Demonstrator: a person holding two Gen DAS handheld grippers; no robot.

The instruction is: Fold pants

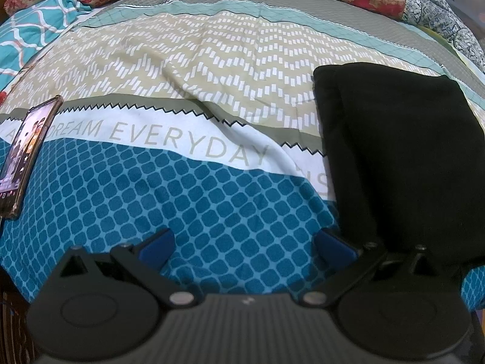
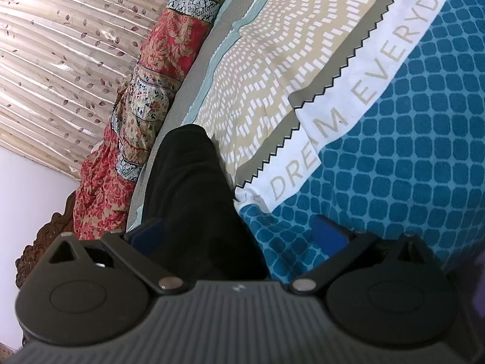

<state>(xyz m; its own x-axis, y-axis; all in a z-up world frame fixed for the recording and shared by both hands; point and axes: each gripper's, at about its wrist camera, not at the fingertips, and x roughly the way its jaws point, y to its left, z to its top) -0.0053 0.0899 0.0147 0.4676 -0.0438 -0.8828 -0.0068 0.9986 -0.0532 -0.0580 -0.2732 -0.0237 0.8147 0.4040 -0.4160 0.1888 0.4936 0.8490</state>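
Black pants lying folded on the bed, both grippers spread wide and holding nothing.

The left gripper (image 1: 244,244) is hovering over the blue part of the bedsheet (image 1: 188,182), its jaws spread, with the pants (image 1: 397,157) just beside its right finger. The right gripper (image 2: 239,233) is also standing spread, and the pants (image 2: 191,188) are running between its fingers, though I cannot tell whether a pad is touching the cloth. A finger catching an edge while pulling away is the likely risk, dragging the top layer loose. The pants are looking like a compact dark bundle with rounded, soft folds, lying near the patchwork quilt (image 2: 145,115). A phone (image 1: 24,154) is resting well apart at the left.
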